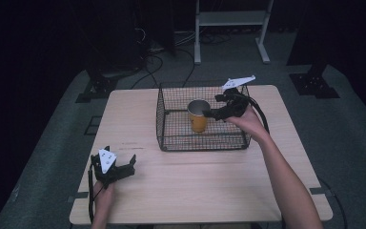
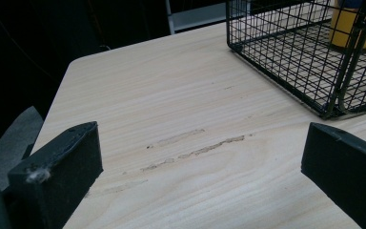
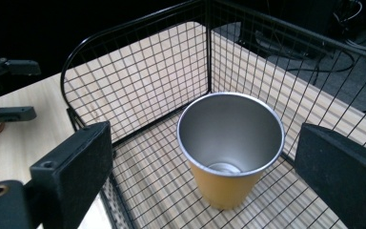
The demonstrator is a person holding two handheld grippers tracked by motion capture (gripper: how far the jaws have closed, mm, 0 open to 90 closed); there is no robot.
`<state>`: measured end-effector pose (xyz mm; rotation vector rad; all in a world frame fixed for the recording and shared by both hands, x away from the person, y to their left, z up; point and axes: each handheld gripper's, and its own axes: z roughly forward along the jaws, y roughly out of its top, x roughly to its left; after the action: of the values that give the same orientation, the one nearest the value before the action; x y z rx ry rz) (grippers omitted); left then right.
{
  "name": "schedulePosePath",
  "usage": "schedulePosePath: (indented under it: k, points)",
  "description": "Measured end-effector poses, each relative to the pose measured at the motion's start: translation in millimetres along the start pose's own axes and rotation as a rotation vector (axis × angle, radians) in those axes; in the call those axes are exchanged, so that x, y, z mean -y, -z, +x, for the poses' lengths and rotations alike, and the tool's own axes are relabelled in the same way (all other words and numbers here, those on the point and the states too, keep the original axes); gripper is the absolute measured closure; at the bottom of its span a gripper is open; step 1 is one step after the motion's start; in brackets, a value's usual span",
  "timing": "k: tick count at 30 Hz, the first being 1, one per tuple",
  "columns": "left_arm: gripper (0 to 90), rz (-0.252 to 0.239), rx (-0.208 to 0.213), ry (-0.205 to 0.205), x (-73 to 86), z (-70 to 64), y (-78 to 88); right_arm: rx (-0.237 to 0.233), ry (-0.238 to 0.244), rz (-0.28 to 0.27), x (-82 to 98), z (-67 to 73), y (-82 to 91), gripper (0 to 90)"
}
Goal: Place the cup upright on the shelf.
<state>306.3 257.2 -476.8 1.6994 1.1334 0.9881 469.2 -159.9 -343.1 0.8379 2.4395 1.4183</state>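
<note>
A yellow metal cup (image 1: 198,116) with a silver inside stands upright on the floor of a black wire basket (image 1: 171,138) in the middle of the table. My right gripper (image 1: 213,106) hovers inside the basket's right part, just right of the cup and a little above its rim, open. In the right gripper view the cup (image 3: 231,148) sits between and beyond the two spread jaws, apart from both. My left gripper (image 1: 119,162) rests open near the table's front left; its own view shows bare wood between the jaws and the basket's corner (image 2: 333,95) ahead.
The wooden table (image 1: 195,191) has free room in front of and left of the basket. A scuff mark (image 2: 195,148) crosses the wood ahead of the left gripper. White shelf legs (image 1: 198,43) and cables lie on the dark floor behind the table.
</note>
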Motion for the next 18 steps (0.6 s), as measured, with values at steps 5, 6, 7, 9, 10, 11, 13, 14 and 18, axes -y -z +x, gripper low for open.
schedulePosePath:
  k: [5, 6, 7, 9, 10, 11, 13, 14, 18]
  points:
    - [0.0, 0.000, 0.000, -0.003, 0.0, -0.1, 0.0, -0.001, -0.015, 0.018, 5.4, 1.2, 4.8, 5.1]
    - [0.0, 0.000, 0.000, -0.002, 0.0, -0.1, -0.1, -0.001, -0.015, 0.018, 5.4, 1.2, 4.8, 5.1]
    - [0.0, 0.000, 0.000, -0.002, 0.0, -0.1, -0.1, 0.005, -0.016, 0.008, 7.0, 2.3, 6.9, 5.7]
    - [0.0, -0.001, 0.000, -0.003, -0.1, -0.3, -0.1, 0.004, -0.020, 0.003, 8.4, 2.7, 8.3, 5.8]
    - [0.0, -0.001, 0.000, -0.003, -0.1, -0.3, -0.1, 0.004, -0.020, 0.003, 8.4, 2.7, 8.3, 5.8]
    - [0.0, -0.001, 0.000, -0.004, -0.1, -0.3, -0.2, 0.006, -0.018, 0.003, 10.4, 3.1, 9.6, 5.8]
    - [0.0, -0.001, 0.000, -0.005, 0.0, -0.3, -0.2, 0.005, -0.026, 0.002, 13.0, 3.1, 10.7, 5.8]
    - [0.0, -0.001, 0.000, -0.005, 0.0, -0.3, -0.2, 0.005, -0.026, 0.002, 13.0, 3.1, 10.7, 5.8]
    - [0.0, 0.000, -0.001, -0.006, -0.1, -0.4, -0.2, -0.002, -0.025, 0.013, 16.0, 4.2, 13.1, 5.7]
